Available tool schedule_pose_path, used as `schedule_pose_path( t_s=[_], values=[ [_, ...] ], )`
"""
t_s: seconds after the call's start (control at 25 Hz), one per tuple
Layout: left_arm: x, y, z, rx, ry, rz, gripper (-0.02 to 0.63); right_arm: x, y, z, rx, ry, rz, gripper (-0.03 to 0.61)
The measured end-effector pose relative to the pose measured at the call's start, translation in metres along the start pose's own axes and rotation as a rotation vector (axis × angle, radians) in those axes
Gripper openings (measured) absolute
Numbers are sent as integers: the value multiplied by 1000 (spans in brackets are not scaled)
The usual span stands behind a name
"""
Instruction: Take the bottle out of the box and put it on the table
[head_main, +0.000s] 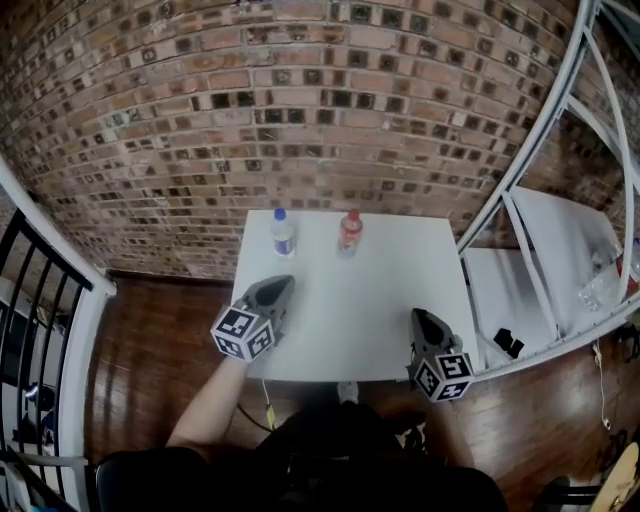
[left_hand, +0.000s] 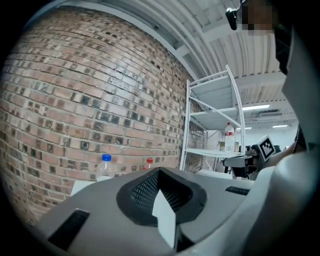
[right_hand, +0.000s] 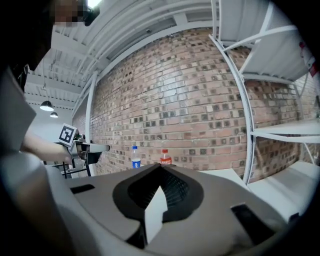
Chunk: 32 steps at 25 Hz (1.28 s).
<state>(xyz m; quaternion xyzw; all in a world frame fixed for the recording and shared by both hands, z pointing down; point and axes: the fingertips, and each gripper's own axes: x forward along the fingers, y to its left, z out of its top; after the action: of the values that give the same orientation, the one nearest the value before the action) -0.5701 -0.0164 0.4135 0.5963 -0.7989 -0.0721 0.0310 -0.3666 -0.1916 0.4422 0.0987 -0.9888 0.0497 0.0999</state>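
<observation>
jaws together, empty: left gripper (head_main: 279, 287) level, right gripper (head_main: 421, 317) slightly nose-down, both over table (head_main: 370, 300).

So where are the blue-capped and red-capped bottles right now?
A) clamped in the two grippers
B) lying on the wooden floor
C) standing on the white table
C: the blue-capped bottle and the red-capped bottle stand upright at the far edge of the white table, while the left gripper and right gripper are shut on nothing.
</observation>
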Motion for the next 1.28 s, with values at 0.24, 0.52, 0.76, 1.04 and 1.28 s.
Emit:
schedule_pose_path(
  t_s=[0.24,0.52,0.76,1.04,1.28],
  values=[
    [-41,-30,26,-45,-81,-18,3,-36,17,7,33,-64,19,4],
    [-66,-64,31,-18,-112,-13,3,-71,5,12,65,-117,6,3],
    [-77,-100,29,19,-138,36,4,-121,-33,2,100,-121,-49,2],
    [-81,-116,19,-7,-153,92,4,-139,-57,-11,126,-119,-61,2],
    [-93,-126,12,-1,-137,130,3,-131,-52,-12,123,-121,-22,0]
  ],
)
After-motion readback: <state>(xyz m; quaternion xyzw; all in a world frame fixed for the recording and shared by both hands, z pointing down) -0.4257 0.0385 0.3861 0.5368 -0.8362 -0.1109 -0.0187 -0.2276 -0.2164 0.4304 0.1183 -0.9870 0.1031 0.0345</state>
